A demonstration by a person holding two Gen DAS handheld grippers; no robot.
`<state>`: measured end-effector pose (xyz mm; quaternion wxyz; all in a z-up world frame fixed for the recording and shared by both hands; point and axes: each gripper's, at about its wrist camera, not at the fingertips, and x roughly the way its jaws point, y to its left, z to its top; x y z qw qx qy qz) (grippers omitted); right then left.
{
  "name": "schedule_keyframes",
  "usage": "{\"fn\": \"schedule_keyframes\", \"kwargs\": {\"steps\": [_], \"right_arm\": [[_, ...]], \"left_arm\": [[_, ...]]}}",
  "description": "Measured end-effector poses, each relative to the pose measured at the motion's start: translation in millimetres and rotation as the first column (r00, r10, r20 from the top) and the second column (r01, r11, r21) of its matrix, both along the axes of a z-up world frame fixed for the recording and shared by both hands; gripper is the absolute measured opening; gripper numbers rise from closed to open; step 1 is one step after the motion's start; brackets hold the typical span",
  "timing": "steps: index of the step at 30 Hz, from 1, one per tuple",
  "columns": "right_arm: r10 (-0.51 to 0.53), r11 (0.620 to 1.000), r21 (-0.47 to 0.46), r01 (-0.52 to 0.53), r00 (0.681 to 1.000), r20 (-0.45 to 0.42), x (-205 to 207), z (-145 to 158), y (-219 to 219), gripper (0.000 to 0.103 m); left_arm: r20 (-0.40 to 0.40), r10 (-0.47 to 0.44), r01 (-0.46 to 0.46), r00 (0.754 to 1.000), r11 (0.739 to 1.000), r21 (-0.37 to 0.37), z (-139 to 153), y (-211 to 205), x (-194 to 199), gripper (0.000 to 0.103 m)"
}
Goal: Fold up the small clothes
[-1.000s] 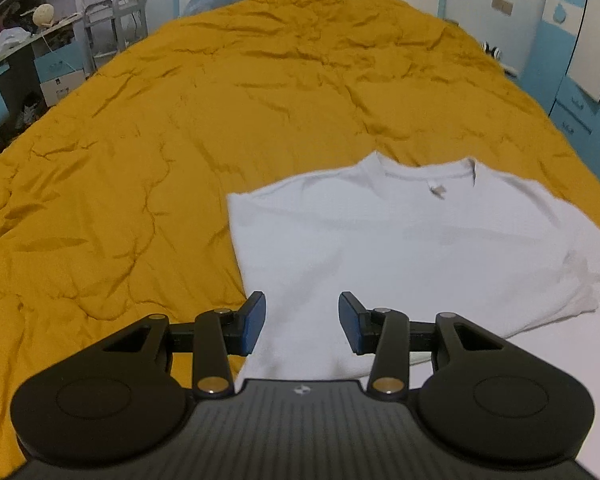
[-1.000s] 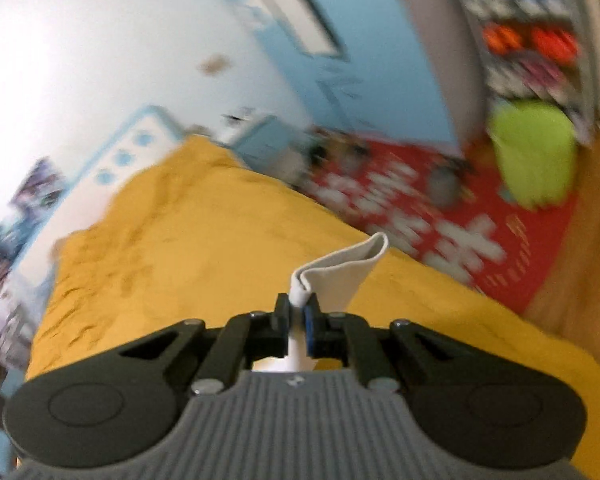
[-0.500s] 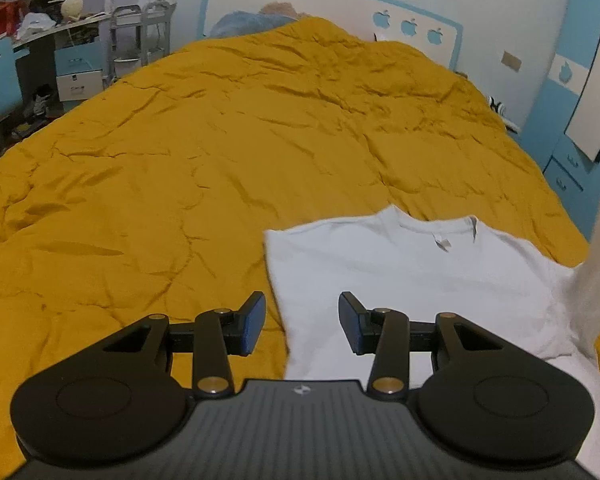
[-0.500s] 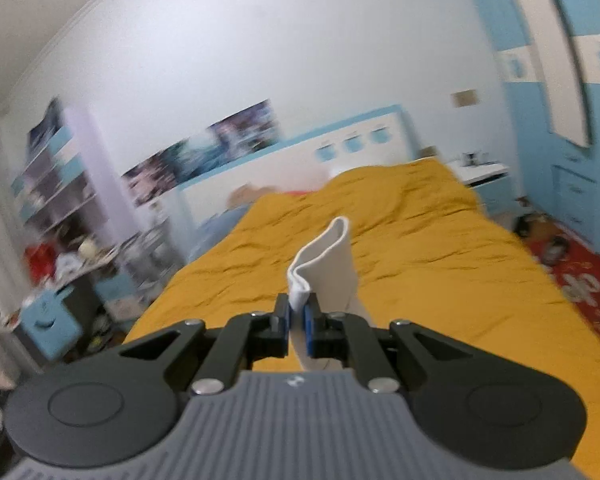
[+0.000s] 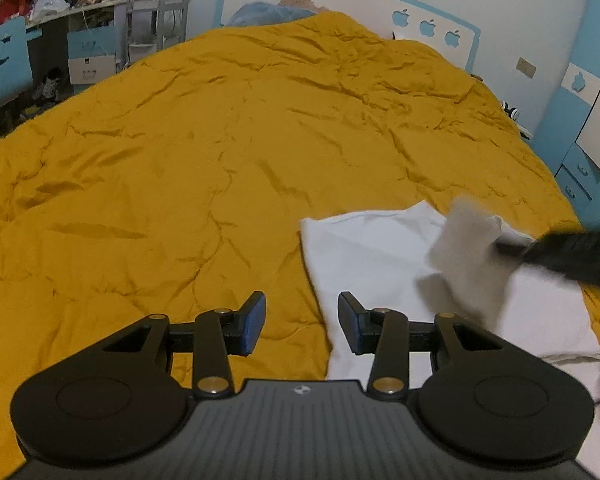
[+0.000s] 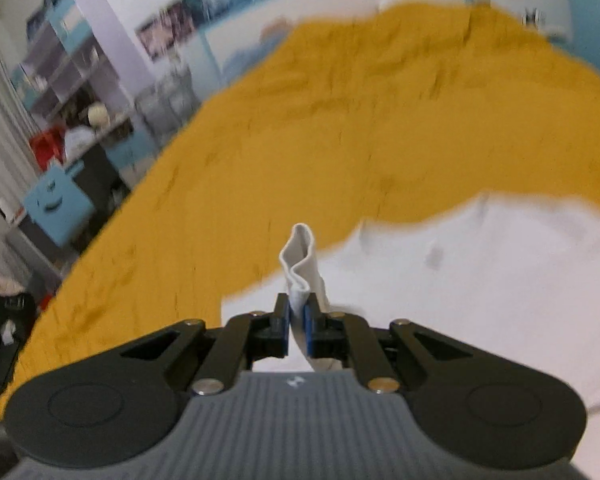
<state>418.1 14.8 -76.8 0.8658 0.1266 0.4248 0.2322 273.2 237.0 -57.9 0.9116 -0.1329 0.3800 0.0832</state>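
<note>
I count one white T-shirt point(image 5: 364, 252), two tongs, and one yellow quilt point(image 5: 204, 152) under it all. My left gripper point(image 5: 301, 322) is released, its blue-padded jaws standing wide apart with nothing between them, low in the centre of the left wrist view. My right gripper point(image 6: 297, 322) is clenched on a fold of the shirt's fabric point(image 6: 301, 264), which stands up as a doubled strip from between the pads at the centre of the right wrist view. In the left wrist view that same right tong shows as a dark blur at the right edge, with the pinched cloth point(image 5: 466, 248) lifted above the rest of the shirt.

The shirt lies flat on the quilt in the lower right of the left wrist view; its left edge runs just to the right of the gap between my left jaws, and the right finger sits over the white cloth. In the right wrist view it fills the lower right, blurred.

The quilt is wrinkled and covers a bed. A white headboard point(image 5: 432, 28) with three blue apples stands at the top, blue cabinets point(image 5: 580, 148) at the right edge, and a cluttered desk point(image 5: 72, 28) with shelves in the upper left.
</note>
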Motion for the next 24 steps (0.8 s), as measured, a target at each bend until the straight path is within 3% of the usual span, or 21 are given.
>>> {"fn": "schedule_keyframes", "kwargs": {"steps": [6, 10, 14, 17, 24], "right_arm": [[0.082, 0.997, 0.03, -0.078, 0.983, -0.163, -8, -84, 39, 0.003], [0.12, 0.99, 0.101, -0.099, 0.967, -0.225, -8, -107, 39, 0.016], [0.163, 0.98, 0.153, -0.13, 0.96, -0.228, -4, -95, 26, 0.025], [0.171, 0.976, 0.172, -0.136, 0.963, -0.209, -4, -77, 2, 0.039], [0.072, 0.997, 0.019, -0.071, 0.992, -0.104, -13, -48, -99, 0.043]], "left_arm": [[-0.008, -0.017, 0.016, 1.0, 0.999, -0.046, -17, 10, -2, 0.049], [0.004, -0.036, 0.036, 0.999, 0.993, -0.108, -25, 13, 4, 0.05], [0.012, -0.062, 0.064, 0.998, 0.98, -0.187, -34, 8, 14, 0.056], [0.004, -0.073, 0.072, 0.997, 0.969, -0.236, -43, 1, 26, 0.059], [-0.058, -0.085, 0.059, 0.995, 0.934, -0.353, -84, -14, 68, 0.06]]}}
